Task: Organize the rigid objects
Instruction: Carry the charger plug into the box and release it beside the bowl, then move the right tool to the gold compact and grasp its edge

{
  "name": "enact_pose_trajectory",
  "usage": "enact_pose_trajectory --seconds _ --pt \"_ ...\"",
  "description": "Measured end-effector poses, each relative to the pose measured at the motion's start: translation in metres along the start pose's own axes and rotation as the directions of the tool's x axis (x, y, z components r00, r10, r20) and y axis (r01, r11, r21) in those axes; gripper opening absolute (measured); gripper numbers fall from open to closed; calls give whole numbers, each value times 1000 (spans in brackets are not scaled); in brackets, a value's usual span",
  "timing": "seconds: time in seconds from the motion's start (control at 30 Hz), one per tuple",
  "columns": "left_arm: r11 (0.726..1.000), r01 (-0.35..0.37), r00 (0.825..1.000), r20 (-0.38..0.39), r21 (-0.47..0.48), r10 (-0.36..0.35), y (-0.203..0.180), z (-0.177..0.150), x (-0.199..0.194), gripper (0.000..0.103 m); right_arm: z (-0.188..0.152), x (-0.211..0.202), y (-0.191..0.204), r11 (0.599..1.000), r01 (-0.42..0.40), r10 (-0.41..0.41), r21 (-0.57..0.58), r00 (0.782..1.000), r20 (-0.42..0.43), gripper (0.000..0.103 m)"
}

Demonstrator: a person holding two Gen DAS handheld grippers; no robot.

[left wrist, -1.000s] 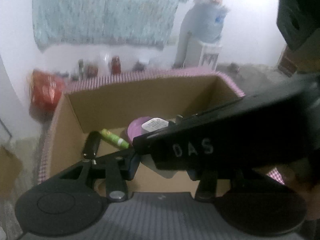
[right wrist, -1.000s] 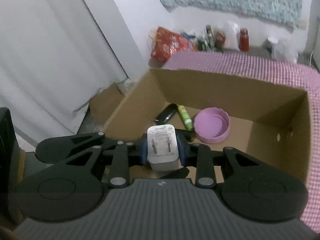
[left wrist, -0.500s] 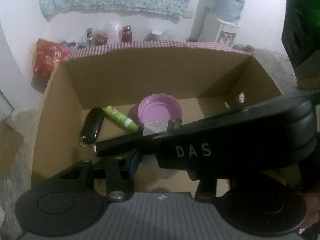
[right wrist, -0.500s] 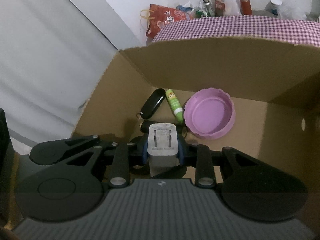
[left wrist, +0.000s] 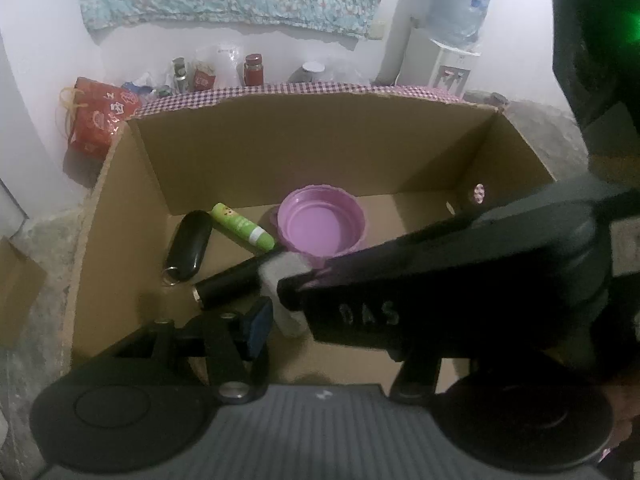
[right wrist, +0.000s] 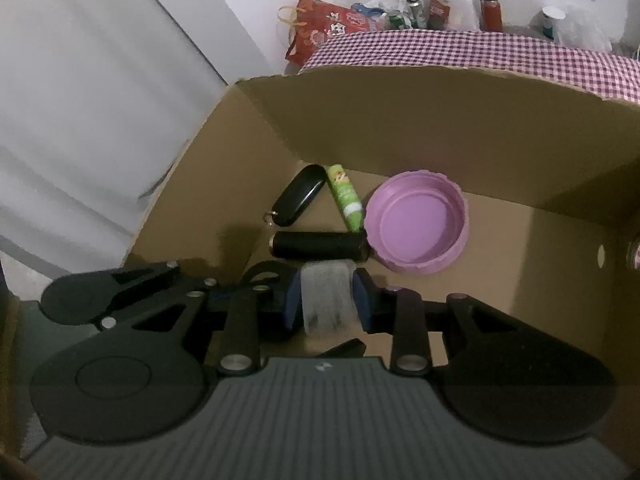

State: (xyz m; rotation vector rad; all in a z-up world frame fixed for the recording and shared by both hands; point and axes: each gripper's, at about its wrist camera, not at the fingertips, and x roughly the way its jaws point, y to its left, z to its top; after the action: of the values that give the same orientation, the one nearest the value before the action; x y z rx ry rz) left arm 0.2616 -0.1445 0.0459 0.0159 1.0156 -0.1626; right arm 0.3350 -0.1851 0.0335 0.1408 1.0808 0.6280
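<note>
A white charger plug sits between the blue pads of my right gripper, blurred by motion, low inside the cardboard box. The jaws look slightly parted from it. In the box lie a purple lid, a green tube, a black key fob and a black cylinder. In the left wrist view the right gripper's body crosses in front; one blue pad of my left gripper shows, with the plug beside it. The left gripper's other finger is hidden.
The box stands on a purple checked cloth. Jars and bottles line the wall behind, with a red bag at the left and a water dispenser at the right. A white curtain hangs left.
Both grippers moved forward and down into the box. The charger plug, sharp and firmly clamped before, now blurs and appears to slip down between the right pads. A black cylinder has come into view.
</note>
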Motion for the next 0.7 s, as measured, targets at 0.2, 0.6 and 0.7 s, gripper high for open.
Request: enact_pose_trajectory --seconds 0.2,0.6,0.7 --pt "1000 3 1000 29 -14 -2 1 -2 -21 67 0 -11 8 1000 14 -14 -19 1000 27 29" --pt "994 112 977 182 19 -113 0 -50 -115 86 -72 -139 9 990 -123 96 71 948 304 41" --pt "988 148 963 219 52 -156 -6 -76 -137 91 -113 -175 5 984 -148 99 101 919 382 42"
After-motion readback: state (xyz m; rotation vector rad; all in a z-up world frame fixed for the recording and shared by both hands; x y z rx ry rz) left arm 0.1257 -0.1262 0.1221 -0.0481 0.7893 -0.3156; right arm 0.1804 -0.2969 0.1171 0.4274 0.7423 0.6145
